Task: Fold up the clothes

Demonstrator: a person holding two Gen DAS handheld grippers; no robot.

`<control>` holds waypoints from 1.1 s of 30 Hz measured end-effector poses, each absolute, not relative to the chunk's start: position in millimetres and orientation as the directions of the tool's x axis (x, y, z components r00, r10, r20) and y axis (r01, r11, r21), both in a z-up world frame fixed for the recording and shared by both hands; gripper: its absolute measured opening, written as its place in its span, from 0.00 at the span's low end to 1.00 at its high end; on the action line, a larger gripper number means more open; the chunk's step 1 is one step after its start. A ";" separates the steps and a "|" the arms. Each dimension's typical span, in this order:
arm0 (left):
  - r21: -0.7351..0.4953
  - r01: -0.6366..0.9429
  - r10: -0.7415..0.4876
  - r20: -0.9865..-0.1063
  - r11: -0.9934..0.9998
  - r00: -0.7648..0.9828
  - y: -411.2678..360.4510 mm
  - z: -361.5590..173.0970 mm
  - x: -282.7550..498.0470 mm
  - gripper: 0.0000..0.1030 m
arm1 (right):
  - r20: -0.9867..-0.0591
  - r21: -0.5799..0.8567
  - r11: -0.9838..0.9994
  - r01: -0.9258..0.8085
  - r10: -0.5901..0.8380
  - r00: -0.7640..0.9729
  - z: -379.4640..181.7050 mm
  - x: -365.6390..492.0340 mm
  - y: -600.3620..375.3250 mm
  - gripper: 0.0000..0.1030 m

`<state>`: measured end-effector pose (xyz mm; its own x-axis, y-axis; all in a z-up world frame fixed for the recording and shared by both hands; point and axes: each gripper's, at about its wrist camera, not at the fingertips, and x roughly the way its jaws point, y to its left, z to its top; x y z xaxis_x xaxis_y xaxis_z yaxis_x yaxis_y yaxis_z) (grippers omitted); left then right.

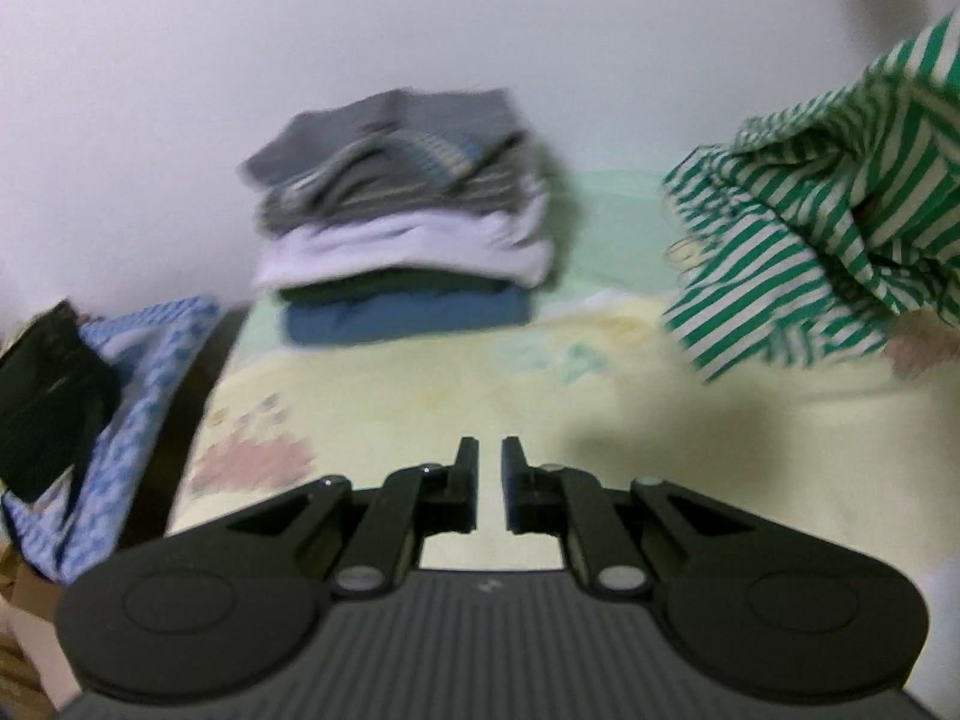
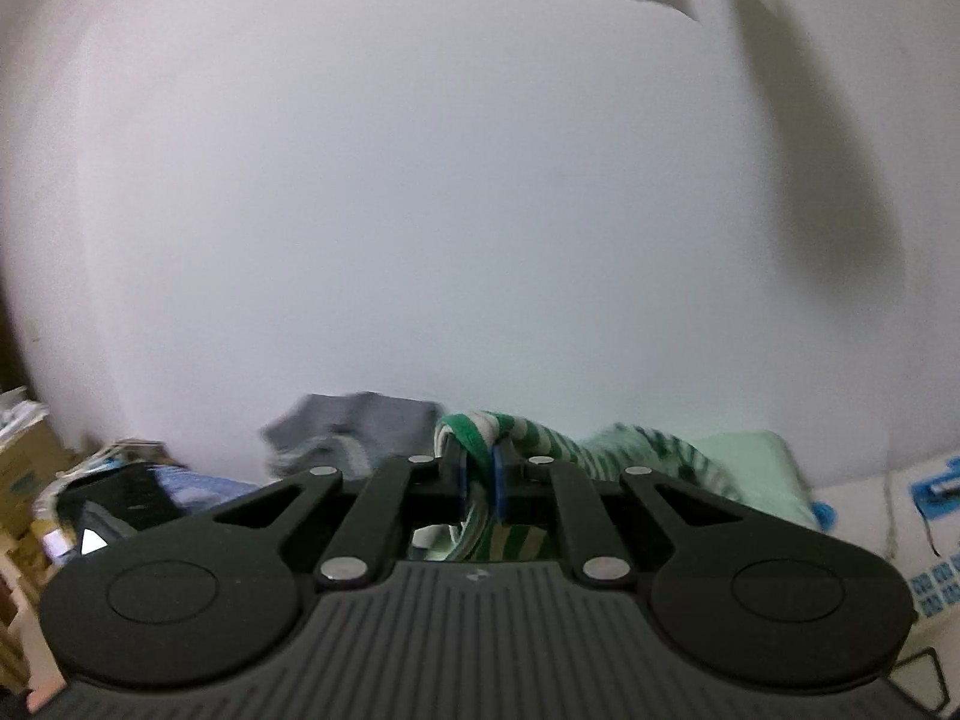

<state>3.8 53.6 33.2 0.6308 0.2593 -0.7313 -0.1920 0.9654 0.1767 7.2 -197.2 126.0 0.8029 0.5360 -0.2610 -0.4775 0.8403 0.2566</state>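
Fingers [image 2: 462,480] of the right gripper [image 2: 478,483] are seen clamped on a fold of the green-and-white striped shirt [image 2: 474,429], which is bunched between the blue pads and trails off toward 3 o'clock. From the left wrist view the same shirt [image 1: 822,240] is seen lifted at 2 o'clock above the pale patterned bed sheet [image 1: 540,372], its upper edge cut off by the frame. The left gripper [image 1: 490,483] is held over the sheet with a narrow gap between its fingers and nothing gripped.

At 12 o'clock in that view a stack of folded clothes [image 1: 408,216] is set against the white wall [image 1: 420,18]: grey striped garments on top, white ones below, then dark green and blue. A blue checked cloth [image 1: 150,372] with a black item [image 1: 48,396] on it, possibly a bag, is blurred at 9 o'clock. No writing can be read; blue printed labels [image 2: 936,486] at the right wrist view's 3 o'clock are too smeared to make out.
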 end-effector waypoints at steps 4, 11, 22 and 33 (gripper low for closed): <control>0.186 -0.181 0.259 -0.752 0.966 0.606 89.5 24.3 -33.3 0.14 | -0.199 0.275 0.792 -0.544 0.601 0.774 150.6 -26.8 -172.7 0.08; 0.154 -0.170 0.227 -0.753 0.973 0.618 121.2 1.7 -84.6 0.47 | -0.165 0.118 0.811 -0.573 0.585 0.794 159.6 -75.8 -126.9 0.06; 0.195 -0.087 0.206 -0.755 0.977 0.623 97.5 -28.3 -103.4 0.75 | -0.642 -0.174 0.927 -0.334 0.150 0.751 -38.8 -1.4 -124.1 0.67; 0.224 0.012 0.169 -0.769 0.975 0.616 36.3 -42.1 -93.5 0.88 | -0.749 0.149 0.977 -0.152 0.212 0.627 -84.2 98.7 -176.4 0.12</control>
<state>-93.5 36.3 -42.1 0.6165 0.1688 -0.7691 0.0125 0.9745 0.2239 98.7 -176.4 -84.2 0.6273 0.2120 -0.7494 -0.1523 0.9771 0.1489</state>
